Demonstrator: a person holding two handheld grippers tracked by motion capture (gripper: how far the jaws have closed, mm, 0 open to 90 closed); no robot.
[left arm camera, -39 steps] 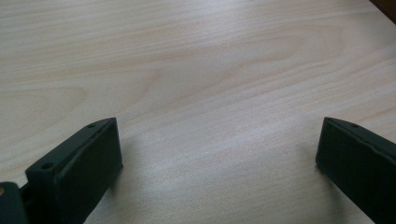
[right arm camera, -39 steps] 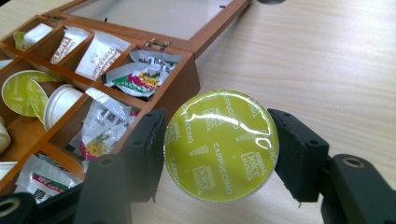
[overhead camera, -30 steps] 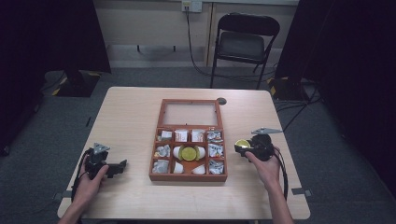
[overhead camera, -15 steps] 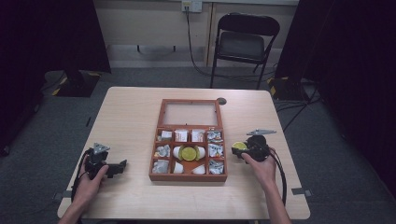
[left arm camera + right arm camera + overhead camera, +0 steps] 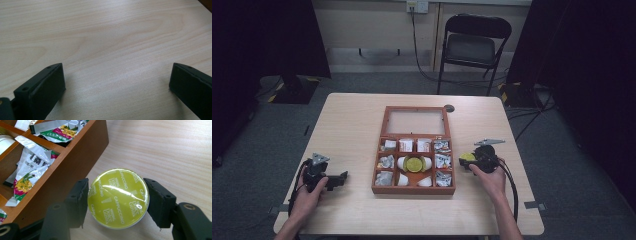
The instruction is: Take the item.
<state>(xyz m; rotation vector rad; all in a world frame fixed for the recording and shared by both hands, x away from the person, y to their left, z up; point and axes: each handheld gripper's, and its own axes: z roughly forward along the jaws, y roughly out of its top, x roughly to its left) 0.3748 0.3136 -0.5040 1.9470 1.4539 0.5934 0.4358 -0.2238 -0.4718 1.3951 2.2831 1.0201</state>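
Observation:
A wooden box (image 5: 414, 188) with compartments and a hinged glass lid lies open at the table's middle. Its compartments hold silver sachets (image 5: 441, 161), white pods and one yellow-green capsule (image 5: 413, 164) in the centre. My right gripper (image 5: 468, 160) sits just right of the box, shut on a second yellow-green cappuccino capsule (image 5: 118, 198), its foil lid facing up beside the box wall (image 5: 65, 173). My left gripper (image 5: 343, 177) rests on the table (image 5: 105, 37) left of the box, open, with bare wood between its jaws.
A folding chair (image 5: 474, 47) stands beyond the table's far edge. A small dark round spot (image 5: 449, 108) sits by the lid's far right corner. Cables trail from both grippers toward the table's near edge.
My right gripper with the capsule has shifted slightly left, closer to the box. The left gripper has stayed put.

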